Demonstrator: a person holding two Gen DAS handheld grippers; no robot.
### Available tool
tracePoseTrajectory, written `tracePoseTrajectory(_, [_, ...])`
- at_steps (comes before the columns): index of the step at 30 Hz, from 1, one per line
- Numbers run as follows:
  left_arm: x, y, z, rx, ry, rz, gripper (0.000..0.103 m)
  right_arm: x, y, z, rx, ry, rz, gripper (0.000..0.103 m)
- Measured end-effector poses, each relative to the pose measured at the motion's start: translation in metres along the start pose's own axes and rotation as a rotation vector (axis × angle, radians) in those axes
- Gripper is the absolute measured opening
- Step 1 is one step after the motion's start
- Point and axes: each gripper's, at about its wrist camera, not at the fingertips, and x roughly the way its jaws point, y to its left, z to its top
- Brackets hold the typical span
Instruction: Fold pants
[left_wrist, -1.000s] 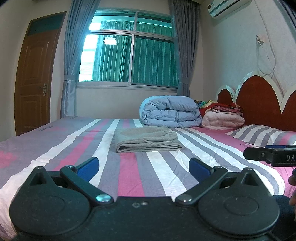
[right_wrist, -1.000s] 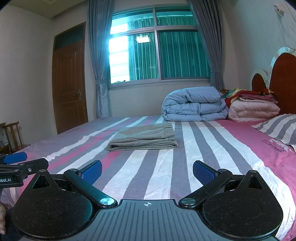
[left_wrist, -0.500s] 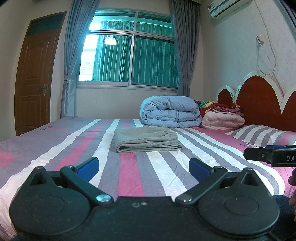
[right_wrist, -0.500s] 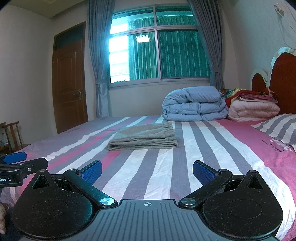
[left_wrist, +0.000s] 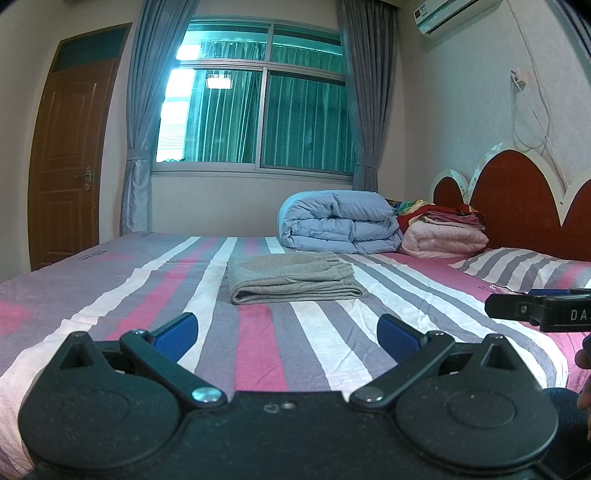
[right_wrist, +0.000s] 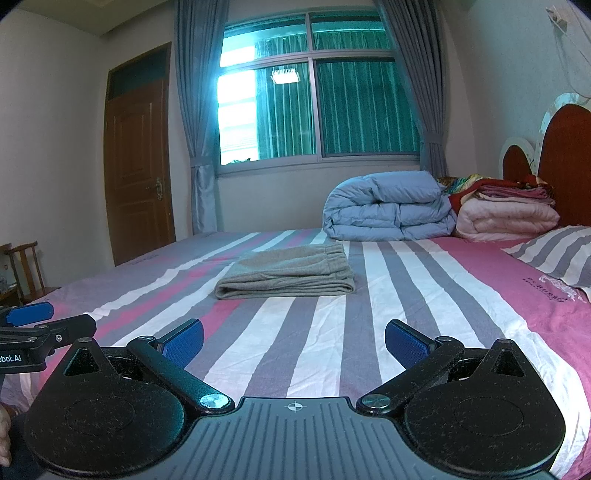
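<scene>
"DA" lettering on right gripper (left_wrist: 524, 308)

A big bed (left_wrist: 280, 343) has pink, grey and white stripes. A rolled blue blanket (left_wrist: 338, 221) lies near the window (left_wrist: 255, 114). A brown door (left_wrist: 70, 158) is shut.

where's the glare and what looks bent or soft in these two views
Left wrist view: window blows out at its left pane, door bows from fisheye, near tongs body slightly soft. Right wrist view: same window glare, curtain leans inward, folded pants sharp and evenly lit.
</scene>
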Motion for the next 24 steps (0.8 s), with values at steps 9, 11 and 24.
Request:
tracePoseTrajectory(9, [-0.001,0.0,0.0,-0.005,-0.003,-0.008,0.097,-0.001,0.001,0.0,0.0,0.001,0.0,0.103])
tracePoseTrajectory(11, [0.0,0.0,0.0,-0.008,-0.004,-0.008,0.097,-0.001,0.0,0.0,-0.008,0.0,0.0,0.103])
tracePoseTrajectory(24, [-0.004,0.001,0.0,-0.011,-0.022,-0.014,0.097,-0.003,-0.007,-0.006,-0.053,0.0,0.025,0.103])
